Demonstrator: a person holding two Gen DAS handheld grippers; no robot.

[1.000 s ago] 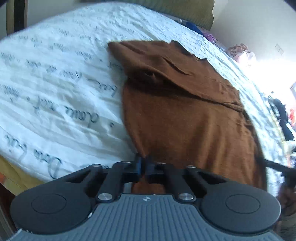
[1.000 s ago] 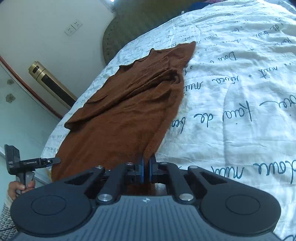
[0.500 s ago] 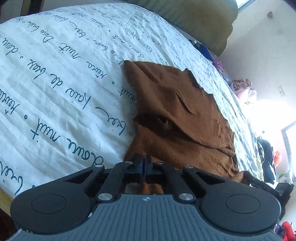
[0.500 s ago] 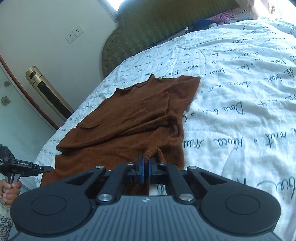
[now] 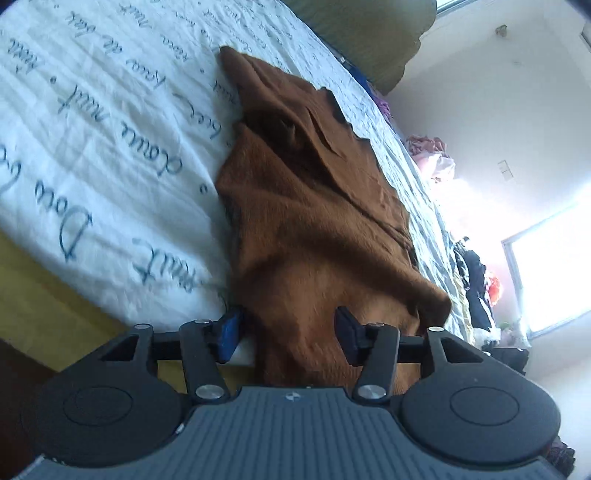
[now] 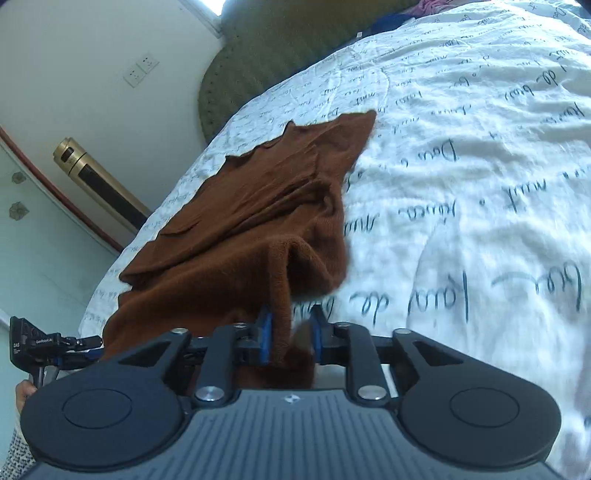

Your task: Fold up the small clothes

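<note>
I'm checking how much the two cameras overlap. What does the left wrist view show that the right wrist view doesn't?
Only the left wrist view shows the bright window, dark clothes hanging near it, and a pink pile beyond the bed. Only the right wrist view shows the gold cylinder, the wall sockets and the left gripper in a hand. Both show the brown garment, the lettered bedspread and the green headboard.

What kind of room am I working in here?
Most likely a bedroom. The brown garment lies on a bed with a white script-printed quilt, a padded green headboard stands at its far end, and more clothes are heaped by the bright window.
</note>
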